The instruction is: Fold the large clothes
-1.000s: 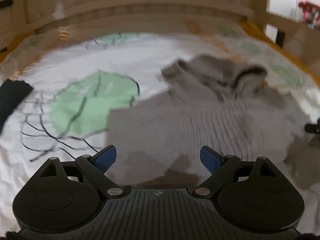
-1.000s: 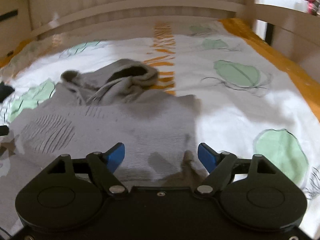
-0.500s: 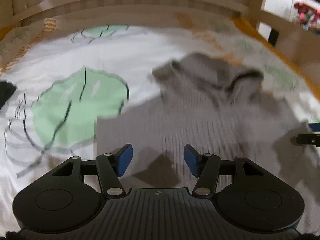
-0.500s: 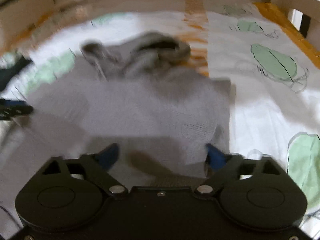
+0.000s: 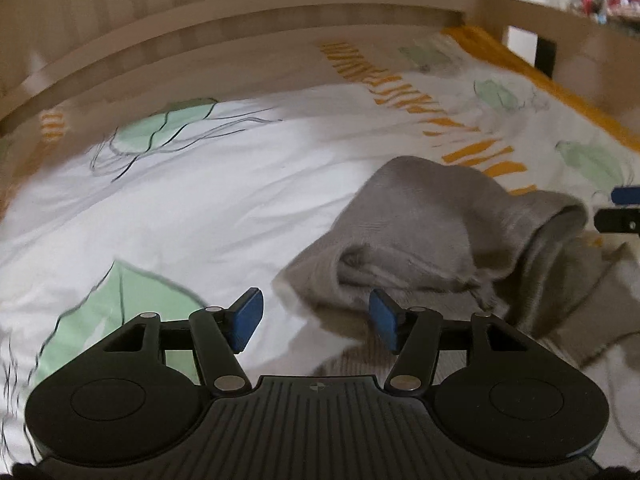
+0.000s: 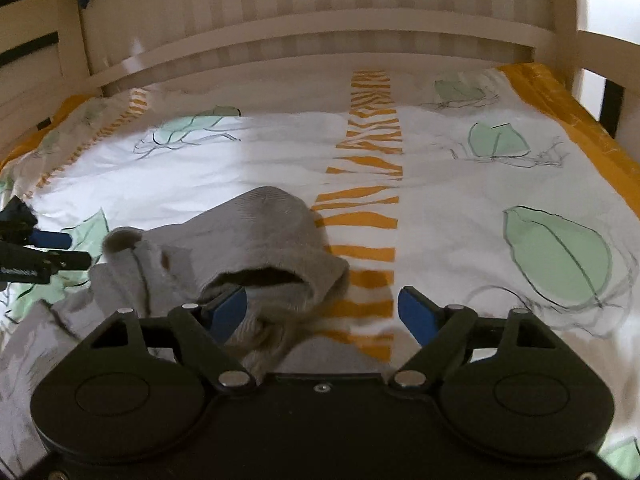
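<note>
A grey hooded sweater [image 5: 432, 232] lies on the bed, its hood bunched up and its body running down under the grippers. In the right wrist view the hood [image 6: 256, 240] gapes open just ahead. My left gripper [image 5: 316, 322] is open and empty, over the sweater's left edge beside the hood. My right gripper [image 6: 322, 314] is open and empty, its left finger at the hood's opening. The right gripper's tip shows at the right edge of the left wrist view [image 5: 620, 212]; the left gripper's tip shows at the left edge of the right wrist view [image 6: 40, 256].
The bed has a white sheet [image 6: 440, 200] with green leaf prints and orange stripes. A wooden slatted headboard [image 6: 320, 40] runs across the far side, with side rails [image 5: 580, 32] on the right. A dark cloth [image 6: 16, 212] lies at the far left.
Both grippers have moved forward along the sweater from its lower body to the hood. The left gripper narrowed, then opened somewhat again. The right gripper stayed open.
</note>
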`<state>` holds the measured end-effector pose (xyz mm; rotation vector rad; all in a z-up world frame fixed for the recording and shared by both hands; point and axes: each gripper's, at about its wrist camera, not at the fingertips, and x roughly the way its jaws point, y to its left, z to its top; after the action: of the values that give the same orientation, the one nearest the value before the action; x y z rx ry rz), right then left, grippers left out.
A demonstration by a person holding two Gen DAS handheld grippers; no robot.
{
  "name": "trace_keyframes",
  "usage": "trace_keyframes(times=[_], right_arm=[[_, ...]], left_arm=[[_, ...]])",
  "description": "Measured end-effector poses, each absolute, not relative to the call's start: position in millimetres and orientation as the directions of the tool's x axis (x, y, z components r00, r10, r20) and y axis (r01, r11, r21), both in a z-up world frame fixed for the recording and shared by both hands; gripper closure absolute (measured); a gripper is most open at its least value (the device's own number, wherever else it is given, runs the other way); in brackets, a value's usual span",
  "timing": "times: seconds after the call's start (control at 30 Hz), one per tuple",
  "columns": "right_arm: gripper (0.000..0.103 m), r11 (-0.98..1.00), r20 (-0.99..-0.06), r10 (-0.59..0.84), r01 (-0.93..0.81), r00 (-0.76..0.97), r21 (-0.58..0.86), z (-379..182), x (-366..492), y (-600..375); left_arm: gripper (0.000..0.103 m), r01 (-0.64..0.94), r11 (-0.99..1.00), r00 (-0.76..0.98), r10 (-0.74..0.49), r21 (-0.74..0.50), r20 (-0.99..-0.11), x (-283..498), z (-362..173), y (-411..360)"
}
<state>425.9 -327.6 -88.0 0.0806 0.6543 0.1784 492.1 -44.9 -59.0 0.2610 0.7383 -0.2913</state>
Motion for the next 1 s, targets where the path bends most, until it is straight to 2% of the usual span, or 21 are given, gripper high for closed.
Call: trace_keyframes(times=[0.23,0.37,0.4,0.43,0.47,0.5,0.53,0.57,0.67,0.73,0.8,0.87,0.9,0.97,1.0], right_arm=[[0.020,0.990,-0.649,0.142,-0.106,0.747,0.094,-108.3,455.3,-326.6],[0.020,0.988,-0.655,0.148,-0.083,0.741,0.129,-113.5,463.9,-330.0],[0.020,0.988,-0.654,0.150,-0.079,0.741,0.136,-113.6,465.4,-330.1],[0.021,0.987,-0.653,0.152,-0.078,0.742,0.141,-113.5,466.8,-329.7],[0.029,0.985,-0.653,0.163,-0.087,0.740,0.148,-113.1,468.8,-328.9],[0.037,0.982,-0.653,0.182,-0.102,0.735,0.158,-112.0,471.2,-327.8],[0.060,0.977,-0.656,0.206,-0.121,0.726,0.173,-110.4,474.0,-326.6],[0.089,0.971,-0.657,0.235,-0.142,0.716,0.192,-107.3,476.7,-325.4],[0.089,0.963,-0.592,0.268,-0.197,0.760,0.184,-87.0,469.3,-321.1],[0.089,0.956,-0.556,0.293,-0.238,0.778,0.171,-80.3,461.0,-321.7],[0.089,0.959,-0.573,0.281,-0.239,0.770,0.150,-87.4,457.8,-325.0],[0.086,0.968,-0.637,0.246,-0.218,0.731,0.124,-107.9,459.9,-328.4],[0.084,0.971,-0.663,0.227,-0.213,0.714,0.103,-117.3,462.0,-328.2],[0.062,0.978,-0.713,0.188,-0.198,0.675,0.070,-139.9,463.3,-329.7],[0.062,0.978,-0.702,0.190,-0.194,0.686,0.074,-144.3,460.4,-332.2]], left_arm=[[0.046,0.338,0.905,0.698,-0.058,0.258,-0.713,526.4,-83.2,-61.3],[0.048,0.337,0.905,0.700,-0.059,0.257,-0.712,535.8,-86.5,-61.9],[0.059,0.347,0.909,0.702,-0.086,0.233,-0.707,536.2,-84.1,-59.5],[0.079,0.349,0.916,0.710,-0.121,0.197,-0.694,534.6,-79.8,-55.8],[0.085,0.329,0.931,0.725,-0.140,0.160,-0.675,531.8,-74.0,-49.7],[0.086,0.304,0.944,0.741,-0.148,0.130,-0.655,529.5,-68.0,-43.1],[0.086,0.271,0.958,0.768,-0.156,0.094,-0.621,524.9,-60.5,-33.4],[0.086,0.247,0.967,0.789,-0.163,0.063,-0.593,520.8,-54.8,-25.0],[0.083,0.224,0.974,0.801,-0.194,-0.017,-0.566,511.1,-51.0,-0.8],[0.078,0.246,0.969,0.784,-0.180,0.031,-0.594,507.4,-60.7,4.6],[0.072,0.293,0.951,0.753,-0.163,0.103,-0.638,505.8,-76.8,2.4],[0.066,0.326,0.937,0.694,-0.144,0.130,-0.706,507.4,-96.8,-2.5],[0.064,0.325,0.938,0.673,-0.137,0.124,-0.727,509.2,-102.4,-1.7],[0.060,0.304,0.948,0.677,-0.144,0.096,-0.722,508.5,-103.4,3.5],[0.057,0.299,0.951,0.671,-0.150,0.080,-0.726,509.0,-100.2,6.8]])
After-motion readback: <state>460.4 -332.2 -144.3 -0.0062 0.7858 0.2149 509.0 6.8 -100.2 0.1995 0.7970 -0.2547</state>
